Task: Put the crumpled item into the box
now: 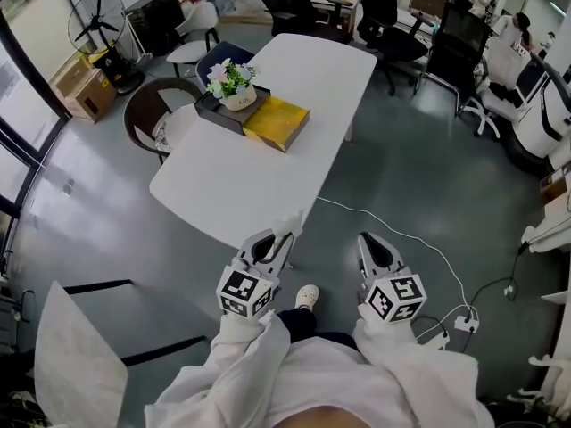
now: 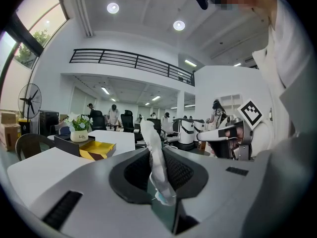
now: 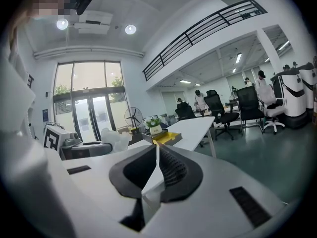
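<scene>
White crumpled item [image 2: 156, 157] clamped between the closed jaws of the left gripper [image 2: 159, 176], its upper end standing up past the jaw tips. Head view: the left gripper [image 1: 280, 237] sits at lower centre of the frame, with the crumpled item [image 1: 293, 221] at its tip, at the near edge of the white table [image 1: 223, 185]. The right gripper [image 1: 367, 239], lower right of centre, has its jaws together with nothing between them. A yellow box [image 1: 277, 121] lies at upper centre on the table, just beside a black tray [image 1: 217, 111] bearing a flower pot [image 1: 238, 99]. Item and box are well apart.
</scene>
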Motion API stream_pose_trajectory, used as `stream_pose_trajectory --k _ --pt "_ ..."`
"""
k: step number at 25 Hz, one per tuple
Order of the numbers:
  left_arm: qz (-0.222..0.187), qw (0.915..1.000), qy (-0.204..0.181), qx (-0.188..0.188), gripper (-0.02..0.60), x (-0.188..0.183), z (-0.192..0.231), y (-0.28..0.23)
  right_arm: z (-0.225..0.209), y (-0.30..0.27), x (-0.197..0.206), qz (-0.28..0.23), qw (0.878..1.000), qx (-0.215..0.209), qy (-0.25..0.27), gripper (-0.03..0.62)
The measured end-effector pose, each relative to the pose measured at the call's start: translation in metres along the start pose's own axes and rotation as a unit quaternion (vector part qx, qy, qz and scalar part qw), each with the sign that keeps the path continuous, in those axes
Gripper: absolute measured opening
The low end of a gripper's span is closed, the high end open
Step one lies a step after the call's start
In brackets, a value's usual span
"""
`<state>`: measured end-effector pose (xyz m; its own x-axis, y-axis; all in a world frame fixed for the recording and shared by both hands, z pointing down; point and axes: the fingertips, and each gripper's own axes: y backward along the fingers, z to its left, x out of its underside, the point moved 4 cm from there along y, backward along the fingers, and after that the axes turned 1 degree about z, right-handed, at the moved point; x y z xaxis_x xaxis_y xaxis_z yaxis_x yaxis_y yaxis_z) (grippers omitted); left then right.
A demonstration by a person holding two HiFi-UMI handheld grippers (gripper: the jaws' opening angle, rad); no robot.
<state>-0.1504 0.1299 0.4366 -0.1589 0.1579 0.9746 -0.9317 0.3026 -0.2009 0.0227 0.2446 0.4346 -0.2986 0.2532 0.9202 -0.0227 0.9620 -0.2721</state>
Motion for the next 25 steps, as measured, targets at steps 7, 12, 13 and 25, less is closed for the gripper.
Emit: stream_pose_trajectory --k 7,12,13,25 --pt "0.002 1.0 0.003 0.006 0.064 0.001 0.029 -0.021 -0.008 -0.033 -0.004 0.003 1.0 0.003 -0.003 0.041" --pt "0.001 0.9999 0.001 0.014 0.064 -0.001 0.044 -0.038 -0.015 -0.05 -0.011 -0.002 1.0 0.009 -0.003 0.041" --pt "0.001 0.9999 0.001 0.016 0.064 -0.002 0.046 -0.041 -0.016 -0.053 -0.012 -0.003 1.0 0.01 -0.003 0.041" --pt "0.003 0.9998 0.007 0.018 0.064 0.004 0.065 -0.051 -0.019 -0.075 -0.016 0.0 1.0 0.015 -0.002 0.041"
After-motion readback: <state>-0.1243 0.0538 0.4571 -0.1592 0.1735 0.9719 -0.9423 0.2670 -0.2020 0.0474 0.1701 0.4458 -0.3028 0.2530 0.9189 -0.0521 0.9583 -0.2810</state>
